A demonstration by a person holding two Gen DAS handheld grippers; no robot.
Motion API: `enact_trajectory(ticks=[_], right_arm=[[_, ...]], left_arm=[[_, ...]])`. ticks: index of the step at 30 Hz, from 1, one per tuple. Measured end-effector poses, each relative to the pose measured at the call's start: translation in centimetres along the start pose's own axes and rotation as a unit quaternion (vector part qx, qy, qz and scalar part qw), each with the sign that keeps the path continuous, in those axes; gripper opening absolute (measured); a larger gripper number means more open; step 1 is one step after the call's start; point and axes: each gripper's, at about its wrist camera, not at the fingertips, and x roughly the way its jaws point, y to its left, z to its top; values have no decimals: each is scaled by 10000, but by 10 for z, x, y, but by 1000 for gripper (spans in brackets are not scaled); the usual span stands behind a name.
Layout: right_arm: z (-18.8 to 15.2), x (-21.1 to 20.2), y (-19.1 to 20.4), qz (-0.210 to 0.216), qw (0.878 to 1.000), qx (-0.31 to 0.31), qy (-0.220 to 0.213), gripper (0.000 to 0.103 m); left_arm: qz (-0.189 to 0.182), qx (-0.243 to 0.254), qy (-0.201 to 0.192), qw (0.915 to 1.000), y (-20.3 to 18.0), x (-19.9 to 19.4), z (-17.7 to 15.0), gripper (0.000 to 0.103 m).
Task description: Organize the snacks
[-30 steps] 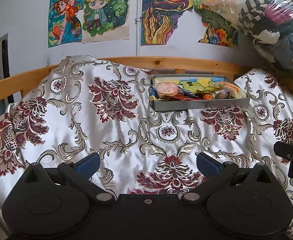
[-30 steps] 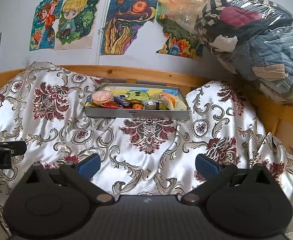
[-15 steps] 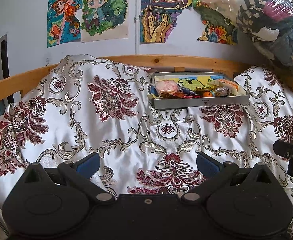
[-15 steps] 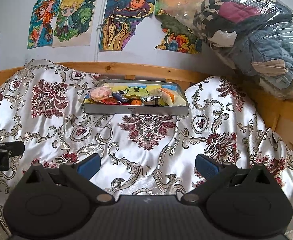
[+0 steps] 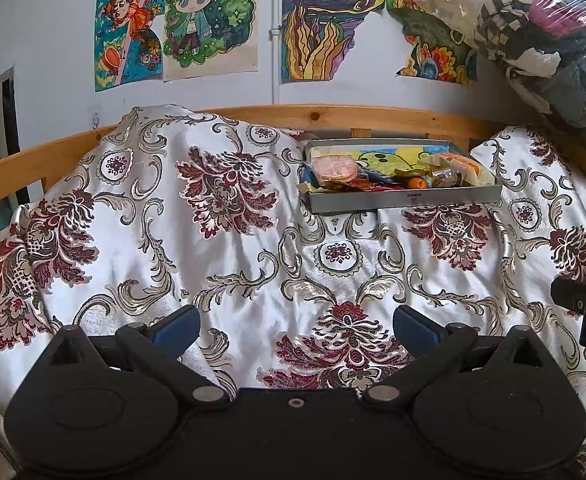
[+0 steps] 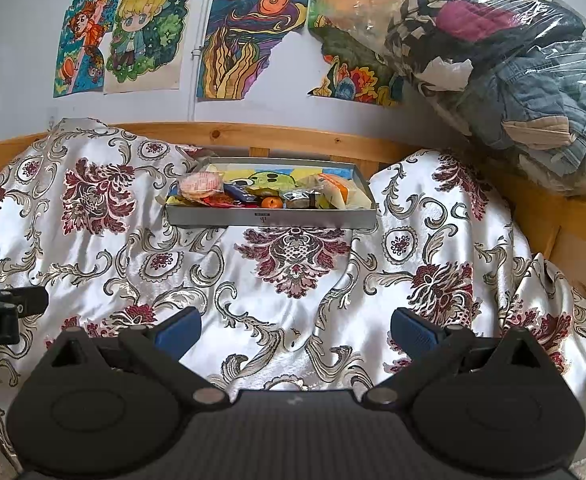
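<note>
Both grippers, left gripper [image 5: 295, 326] and right gripper [image 6: 295, 326], are held wide apart with nothing gripped; the snacks [image 6: 253, 194] are heaped in a grey tray [image 6: 271, 216] well ahead by the rail; on that lumpy satin bedspread [image 5: 253, 264] the tray could easily be tipped if it's nudged.

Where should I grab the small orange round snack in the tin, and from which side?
Come from above and pinch the orange round snack across its sides. It sits low behind the tin's front wall, with wrappers crowding both sides, so a level approach from the front looks blocked. The right gripper is open and faces the tin more squarely.
</note>
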Motion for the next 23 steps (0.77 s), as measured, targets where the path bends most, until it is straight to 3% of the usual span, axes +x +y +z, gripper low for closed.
enact_trajectory(ticks=[23], right_arm=[[-1,0,0,10,10000,-8,16,103]], left_arm=[[-160,-117,-4,9998,3,-2,0,102]])
